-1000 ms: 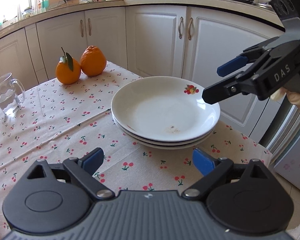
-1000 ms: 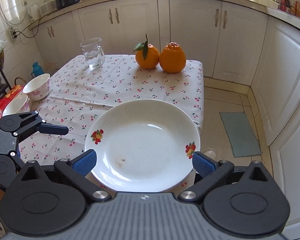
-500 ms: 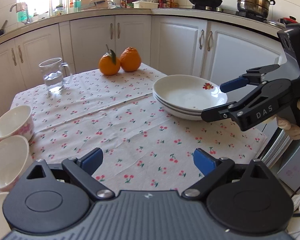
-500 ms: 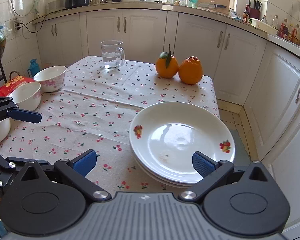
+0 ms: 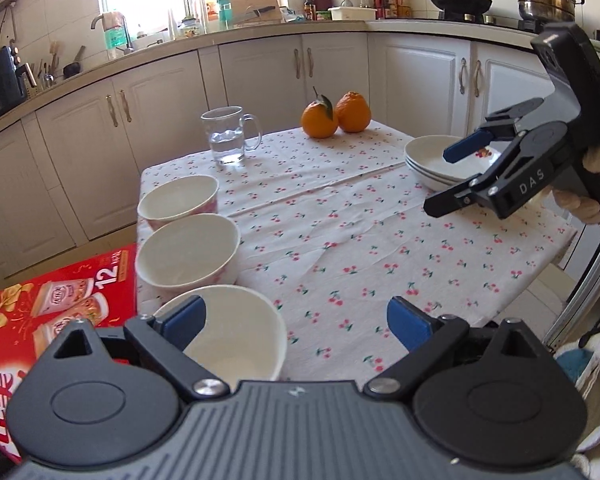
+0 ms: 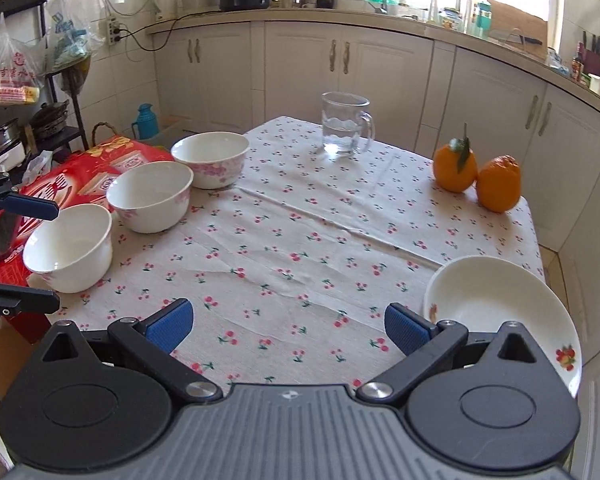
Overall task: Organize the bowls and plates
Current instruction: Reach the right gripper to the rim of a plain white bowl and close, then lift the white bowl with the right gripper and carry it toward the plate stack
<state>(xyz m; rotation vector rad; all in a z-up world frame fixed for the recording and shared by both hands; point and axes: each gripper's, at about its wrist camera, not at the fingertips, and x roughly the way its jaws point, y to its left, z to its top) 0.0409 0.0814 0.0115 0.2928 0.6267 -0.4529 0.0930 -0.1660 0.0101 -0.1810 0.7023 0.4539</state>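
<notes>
On the right table edge the stacked plates (image 5: 432, 164) sit finished; I've swung both views leftward to the three bowls (image 6: 150, 196). My left gripper (image 5: 296, 316) and right gripper (image 6: 288, 322) gape open, empty, so bowls come next.

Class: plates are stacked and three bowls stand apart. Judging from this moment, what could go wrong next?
1. The nearest bowl and the middle bowl stand at the table edge; a nudge from the open left hand-held gripper could tip one off.
2. The plate stack overhangs its corner, near the open right hand-held gripper.
</notes>
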